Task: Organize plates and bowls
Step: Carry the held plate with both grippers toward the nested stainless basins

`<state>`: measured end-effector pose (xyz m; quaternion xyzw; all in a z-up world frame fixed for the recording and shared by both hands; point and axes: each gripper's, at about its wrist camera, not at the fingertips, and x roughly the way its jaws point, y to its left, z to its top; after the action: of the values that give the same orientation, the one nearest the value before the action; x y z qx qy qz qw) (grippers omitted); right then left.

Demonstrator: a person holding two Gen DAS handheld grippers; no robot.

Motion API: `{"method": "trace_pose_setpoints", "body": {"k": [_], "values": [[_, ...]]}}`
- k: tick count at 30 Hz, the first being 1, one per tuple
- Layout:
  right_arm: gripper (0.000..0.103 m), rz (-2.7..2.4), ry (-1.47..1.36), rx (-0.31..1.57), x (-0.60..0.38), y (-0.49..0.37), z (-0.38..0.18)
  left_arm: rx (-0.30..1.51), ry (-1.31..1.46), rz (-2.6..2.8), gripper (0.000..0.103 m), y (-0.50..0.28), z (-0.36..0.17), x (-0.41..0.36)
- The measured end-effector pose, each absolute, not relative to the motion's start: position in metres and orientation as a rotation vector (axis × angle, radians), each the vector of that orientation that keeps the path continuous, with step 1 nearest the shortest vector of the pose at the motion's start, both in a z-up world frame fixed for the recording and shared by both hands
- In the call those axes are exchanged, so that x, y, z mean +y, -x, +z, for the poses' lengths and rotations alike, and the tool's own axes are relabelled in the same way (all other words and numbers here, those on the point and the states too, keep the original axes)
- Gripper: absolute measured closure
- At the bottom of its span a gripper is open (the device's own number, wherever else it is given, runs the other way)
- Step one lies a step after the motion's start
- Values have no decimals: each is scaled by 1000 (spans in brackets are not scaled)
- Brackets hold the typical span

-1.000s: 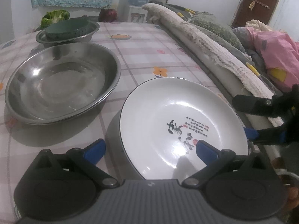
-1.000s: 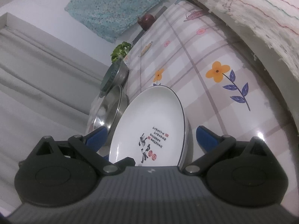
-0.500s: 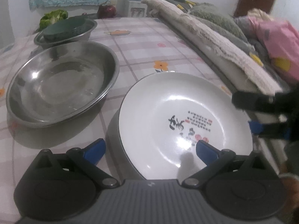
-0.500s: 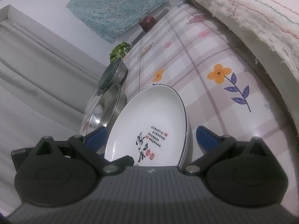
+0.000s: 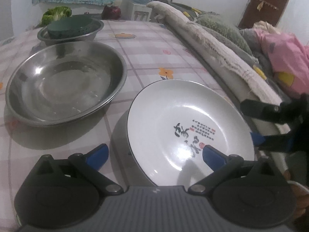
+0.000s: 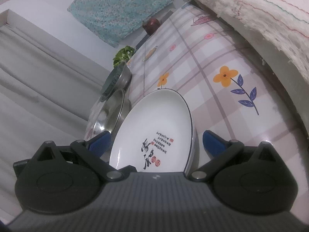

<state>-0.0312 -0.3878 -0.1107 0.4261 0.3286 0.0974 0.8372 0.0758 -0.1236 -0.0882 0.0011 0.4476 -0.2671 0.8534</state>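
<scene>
Left gripper (image 5: 155, 153): jaws wide apart, clamped on nothing, straddling the near rim of the white plate (image 5: 185, 127). Right gripper (image 6: 156, 143): rolled on its side, jaws apart too, 1 blue pad on each side of the plate's rim, not yet closed on it. Seen from the left wrist camera as black arms and a blue pad at the plate's right edge.

Plate itself: printed with black script and red seals, sitting near the right edge of the table (image 5: 154, 44), apparently lifted slightly or resting on a raised foot, a deep shadow beneath its left side. Just beside it to the left, a large steel bowl (image 5: 63, 85), empty, apart from the plate. Farther back toward the far left corner, a smaller steel bowl (image 5: 71, 31) with a dark green dish (image 5: 70, 25) inside. Beyond that, some greens (image 5: 56, 14) and a dark red fruit (image 5: 111, 12). Along the table's right edge, a rolled blanket (image 5: 212, 46).

Step in hand, by judgement: securing the plate for stacking. Next move calls for closing the right jaws on the rim, then lifting without scraping toward the bowls.

Against 1 second ago: plate shifted a little rightward and nearer in the left view; right gripper closer over the rim; bowls unmoved.
</scene>
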Motion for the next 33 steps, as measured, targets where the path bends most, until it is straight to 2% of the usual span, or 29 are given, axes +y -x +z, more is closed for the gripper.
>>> {"method": "trace_pose_setpoints", "body": {"k": [4, 12, 14, 17, 18, 20, 22, 25, 26, 29, 33], "values": [[1, 201, -892, 704, -386, 30, -109, 958, 55, -568, 0, -80, -87, -118], [2, 133, -608, 733, -356, 27, -95, 937, 60, -576, 1, -78, -88, -115], [5, 101, -548, 734, -353, 28, -93, 922, 15, -576, 4, -74, -88, -118], [16, 76, -516, 733, -355, 31, -93, 893, -57, -570, 13, -68, -89, -125], [22, 68, -508, 732, -355, 33, -94, 882, -83, -563, 16, -66, -89, -127], [31, 52, -491, 730, -356, 35, -94, 861, -138, -548, 28, -62, -89, -132], [44, 40, -485, 728, -356, 36, -94, 847, -166, -542, 33, -59, -88, -134], [56, 34, -478, 727, -355, 37, -95, 847, -145, -548, 45, -60, -87, -132], [57, 33, -471, 726, -354, 37, -96, 845, -141, -554, 50, -60, -87, -132], [68, 43, -457, 728, -351, 36, -97, 846, -134, -556, 51, -60, -87, -132], [70, 32, -442, 720, -349, 37, -97, 849, -138, -548, 53, -58, -86, -133]]}}
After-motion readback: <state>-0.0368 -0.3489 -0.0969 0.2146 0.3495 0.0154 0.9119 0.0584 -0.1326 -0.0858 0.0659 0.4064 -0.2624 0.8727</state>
